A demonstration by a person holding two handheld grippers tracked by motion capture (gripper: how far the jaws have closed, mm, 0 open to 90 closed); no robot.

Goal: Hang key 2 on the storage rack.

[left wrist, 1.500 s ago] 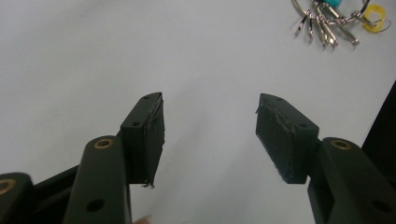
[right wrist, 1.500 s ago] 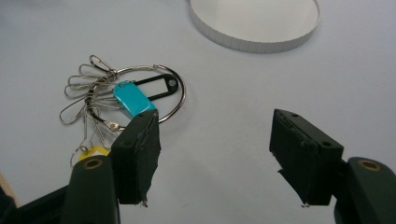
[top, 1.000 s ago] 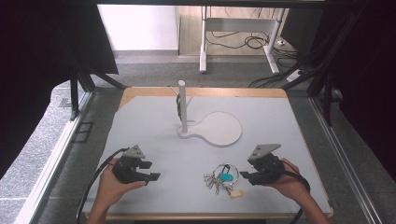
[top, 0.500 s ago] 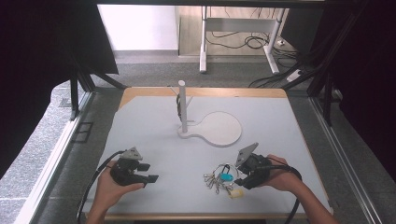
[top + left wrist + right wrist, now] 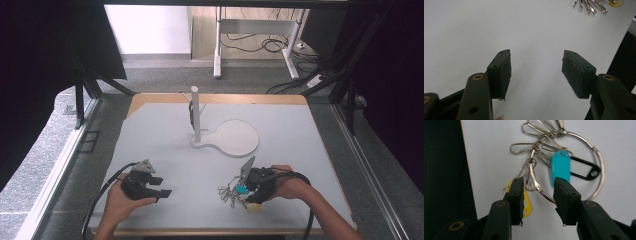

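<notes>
A bunch of keys and clips on a large wire ring (image 5: 231,192) lies near the table's front edge, carrying a teal tag (image 5: 560,165), a black tag (image 5: 584,168) and a yellow tag (image 5: 527,207). My right gripper (image 5: 245,192) points down at the bunch. In the right gripper view its jaws (image 5: 538,182) straddle the ring's wire (image 5: 535,182); they have just been closing, and a gap still shows beside each pad. My left gripper (image 5: 162,186) rests at the front left, its jaws (image 5: 536,62) wide apart over bare table.
A white post (image 5: 195,112) stands on a flat white base with a round pad (image 5: 235,137) at the middle of the grey table (image 5: 150,135). The table's front edge runs just below both hands. The keys (image 5: 590,5) show far off in the left gripper view.
My right gripper has moved left and down onto the key bunch and tipped over it, its jaws narrowing. The left gripper has stayed put.
</notes>
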